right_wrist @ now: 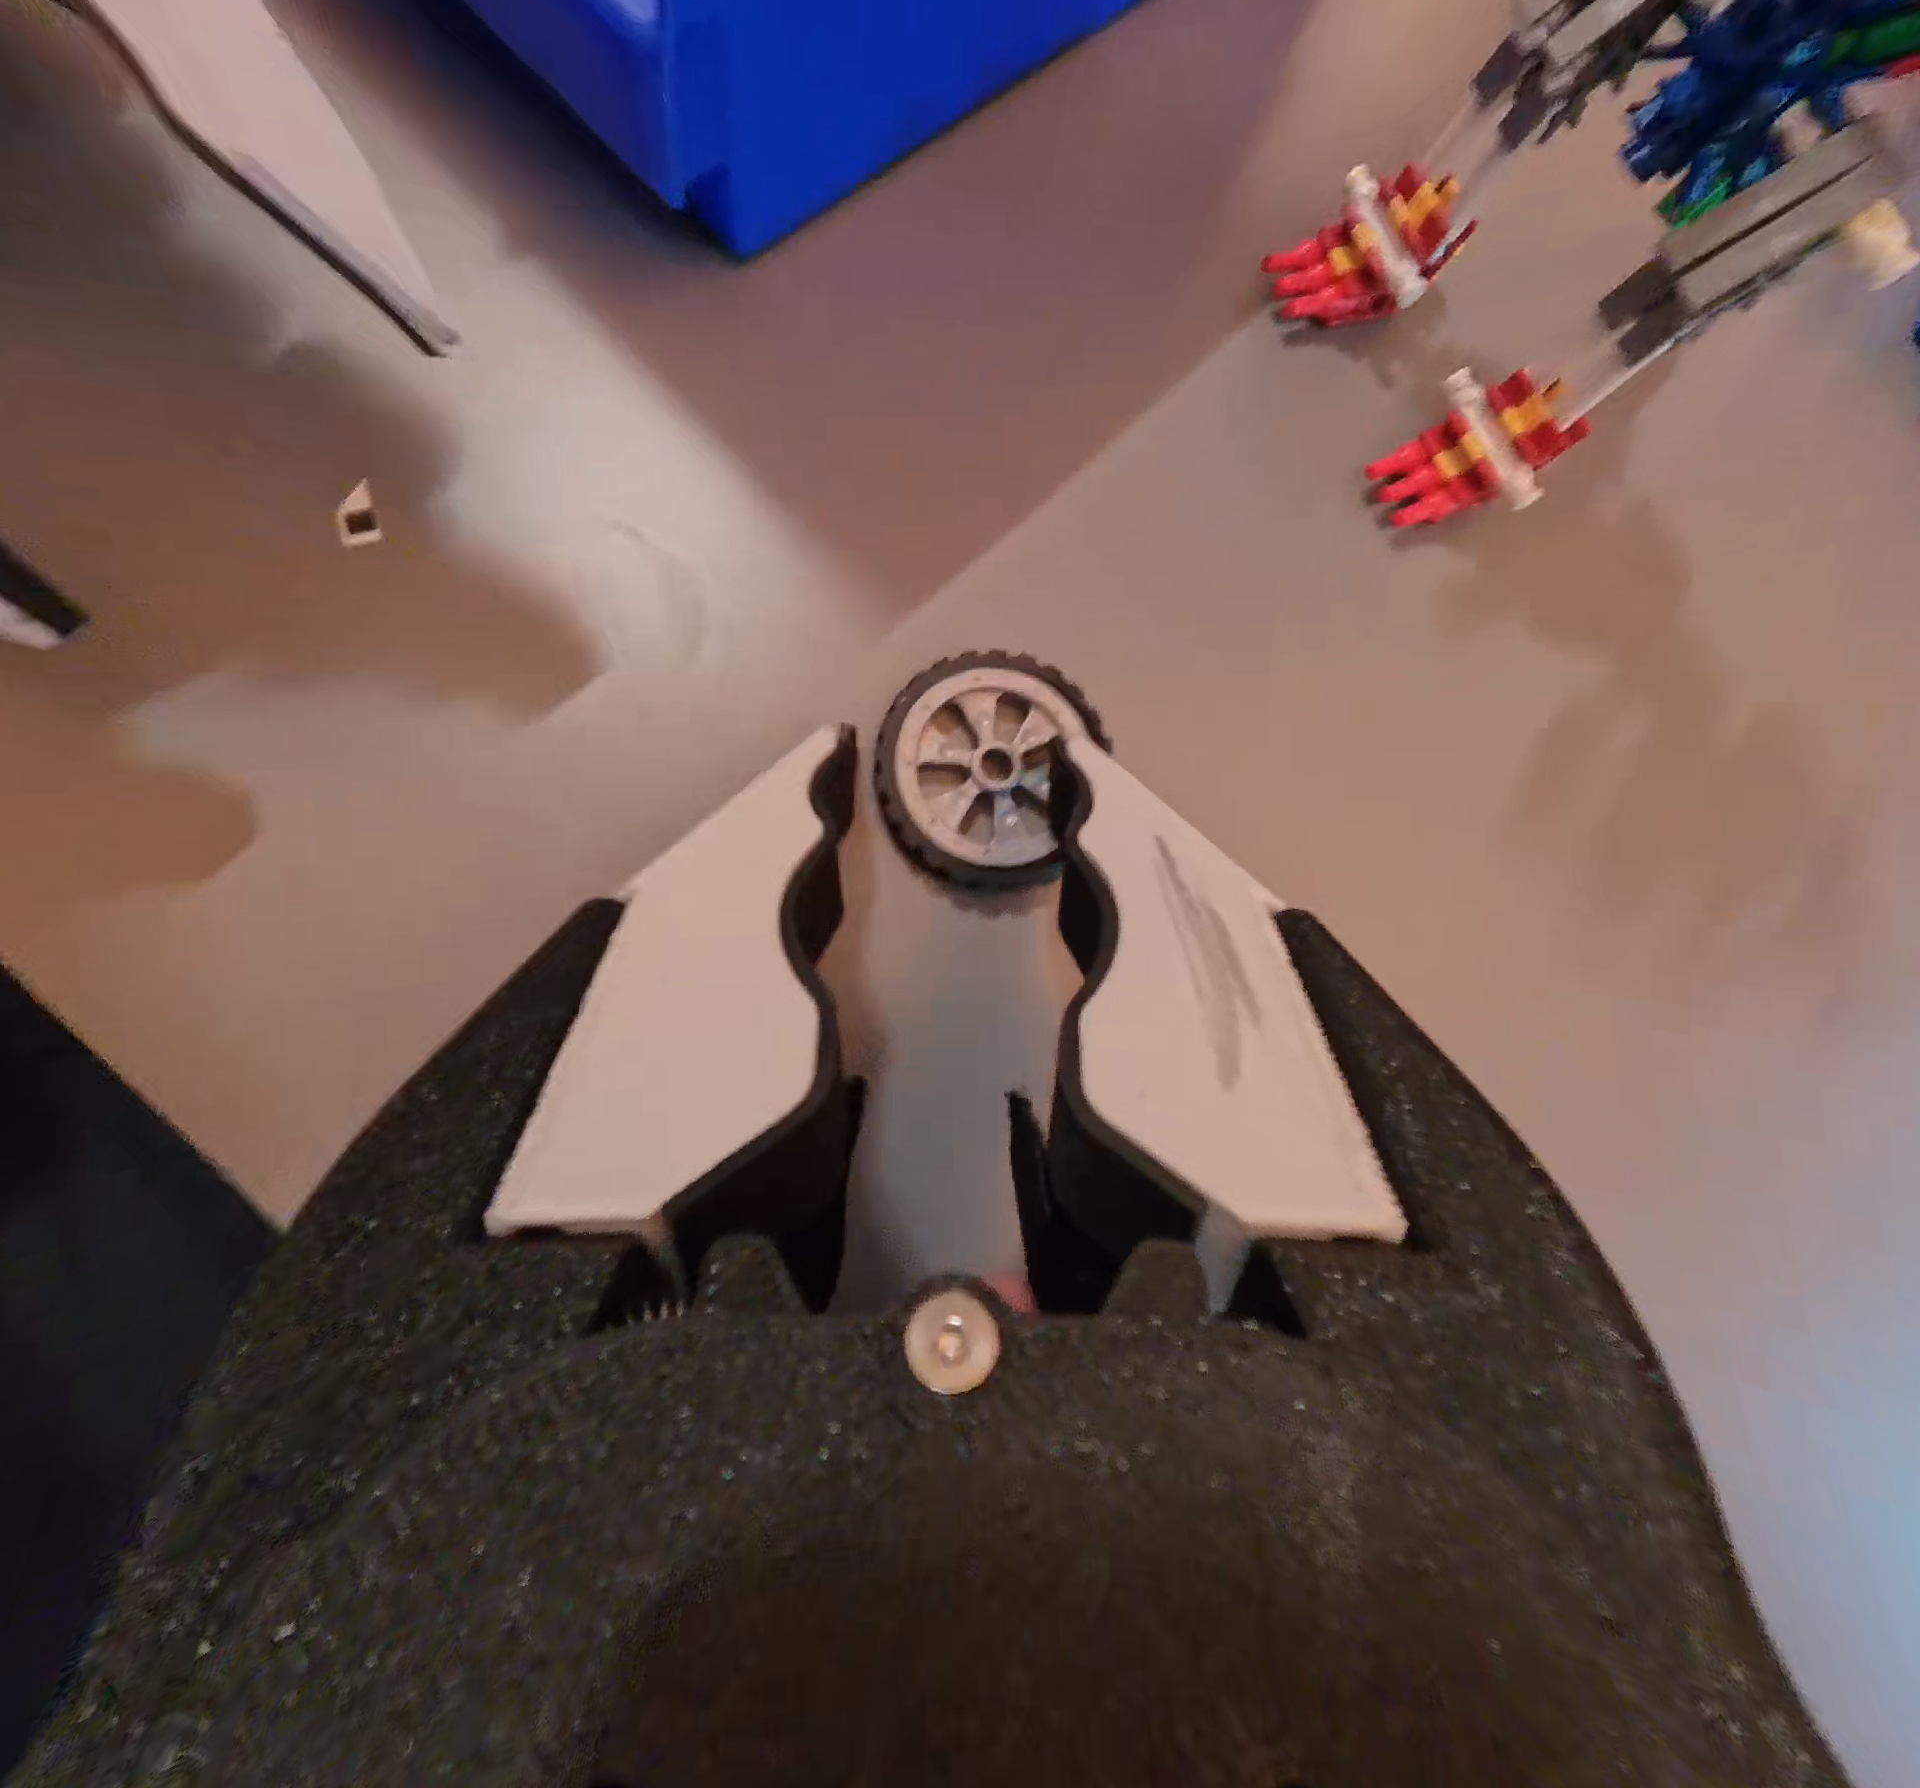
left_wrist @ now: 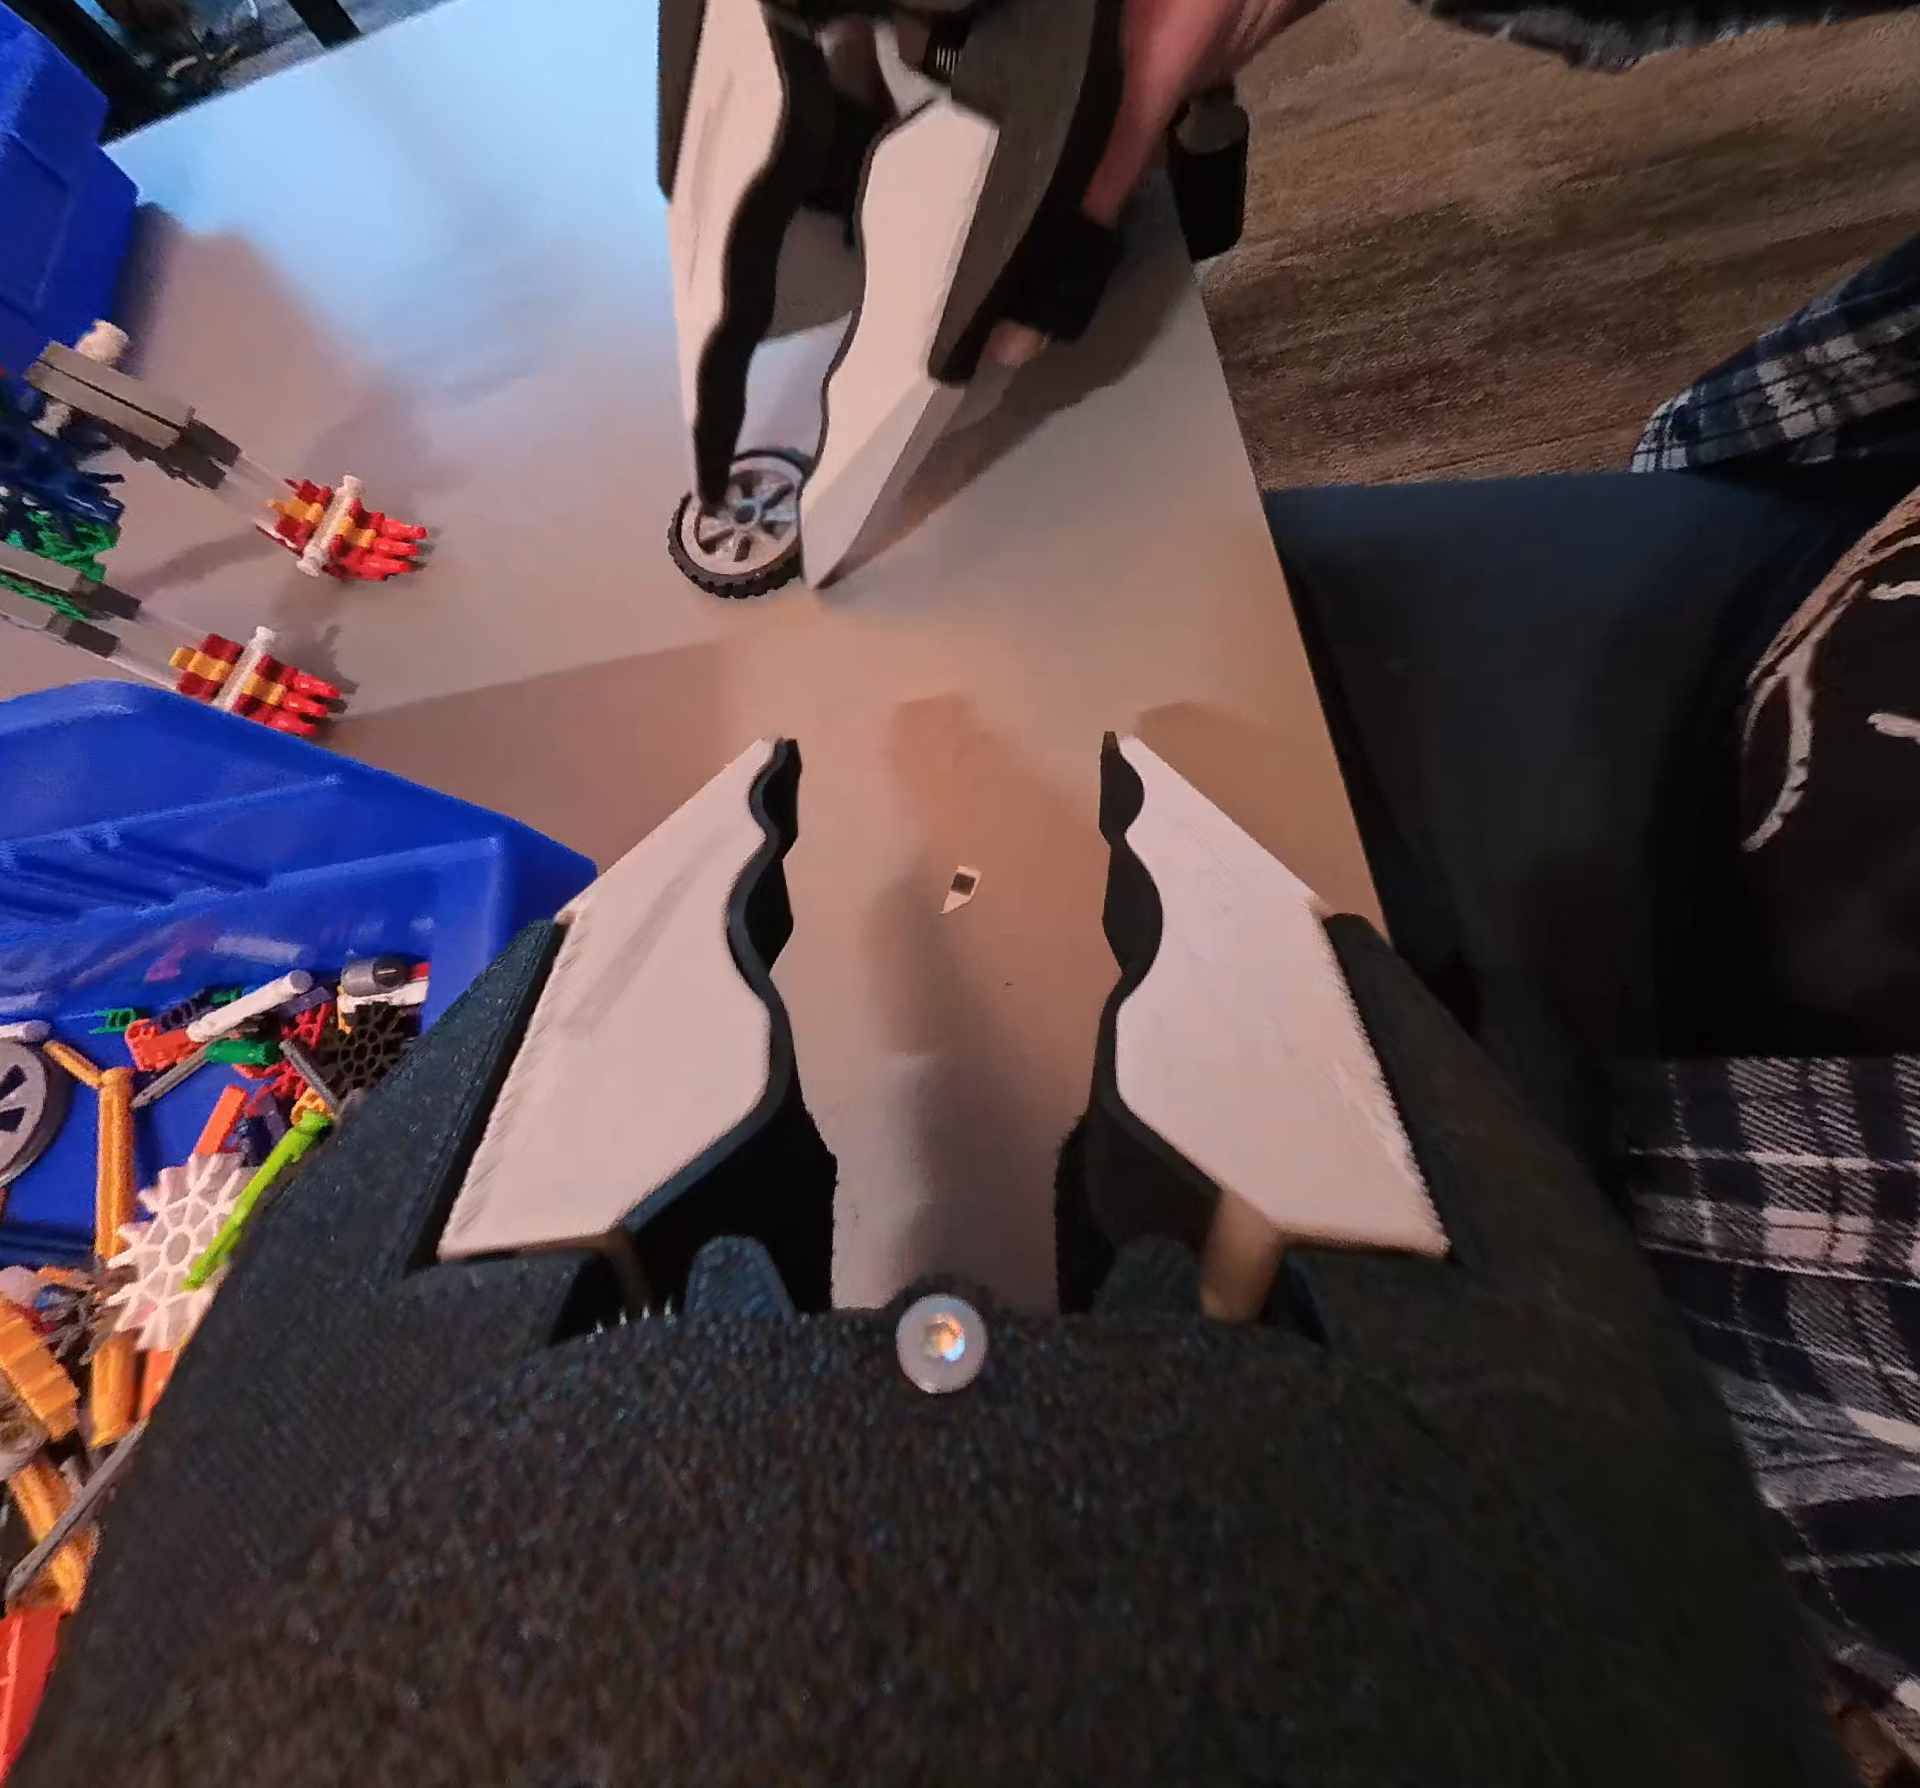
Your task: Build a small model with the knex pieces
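Observation:
A small wheel [right_wrist: 977, 782] with a grey spoked hub and a black tyre lies on the pale table [right_wrist: 1351, 803]. My right gripper [right_wrist: 968, 741] is shut on the wheel at its fingertips, one finger on each side of the tyre. The wheel [left_wrist: 740, 533] and right gripper [left_wrist: 769, 543] also show in the left wrist view, held by a person's hand [left_wrist: 1195, 3]. My left gripper [left_wrist: 948, 746] is open and empty above bare table, near a tiny white piece [left_wrist: 961, 889]. One of its fingers [right_wrist: 260, 76] shows at the upper left of the right wrist view.
A blue bin [left_wrist: 208, 855] of mixed construction-toy parts stands at the left; it also shows in the right wrist view [right_wrist: 831, 24]. A toy model with two red and yellow ends [left_wrist: 343, 528] [right_wrist: 1361, 242] lies nearby. The table edge [left_wrist: 1288, 595] runs along the right, beside the person's leg [left_wrist: 1507, 751].

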Available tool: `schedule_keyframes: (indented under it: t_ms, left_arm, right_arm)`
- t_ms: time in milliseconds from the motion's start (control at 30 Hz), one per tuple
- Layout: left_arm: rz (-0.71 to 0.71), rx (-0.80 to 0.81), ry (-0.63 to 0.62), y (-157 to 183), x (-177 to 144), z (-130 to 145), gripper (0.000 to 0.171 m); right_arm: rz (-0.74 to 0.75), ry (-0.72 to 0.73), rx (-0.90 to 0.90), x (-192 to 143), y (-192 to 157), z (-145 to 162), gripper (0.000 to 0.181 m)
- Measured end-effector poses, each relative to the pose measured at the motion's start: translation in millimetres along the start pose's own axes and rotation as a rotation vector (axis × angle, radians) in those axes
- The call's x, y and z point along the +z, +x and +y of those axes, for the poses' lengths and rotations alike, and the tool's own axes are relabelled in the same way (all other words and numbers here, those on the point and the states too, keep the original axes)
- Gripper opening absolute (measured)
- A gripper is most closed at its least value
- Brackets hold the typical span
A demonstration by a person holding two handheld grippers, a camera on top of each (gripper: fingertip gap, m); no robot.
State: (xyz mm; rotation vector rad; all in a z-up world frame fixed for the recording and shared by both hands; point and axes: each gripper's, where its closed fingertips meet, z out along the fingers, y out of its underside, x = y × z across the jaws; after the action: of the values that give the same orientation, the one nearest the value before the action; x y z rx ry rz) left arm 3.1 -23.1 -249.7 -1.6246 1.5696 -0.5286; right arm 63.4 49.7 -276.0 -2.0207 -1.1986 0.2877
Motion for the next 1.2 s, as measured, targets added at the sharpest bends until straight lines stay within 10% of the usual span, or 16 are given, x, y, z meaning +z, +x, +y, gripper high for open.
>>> schedule_keyframes:
  t_ms: [267, 567, 933, 1200]
  left_arm:
    - [-0.158, -0.015, 0.026, -32.5, -45.0, -18.3, 0.057]
    - [-0.466, -0.014, -0.202, -160.1, -125.9, -19.8, 0.052]
    - [-0.126, -0.122, -0.612, -239.3, -47.8, 72.9, 0.053]
    - [0.005, -0.232, -0.728, -237.8, -22.0, 118.7, 0.059]
  right_arm:
    - [0.159, -0.042, 0.116, 6.3, 54.8, 8.8, 0.034]
    - [0.142, -0.002, 0.116, 7.6, 49.3, 4.4, 0.057]
    - [0.093, 0.004, 0.126, 7.7, 43.9, 4.8, 0.061]
    - [0.099, 0.007, 0.116, 7.6, 43.6, 4.6, 0.06]
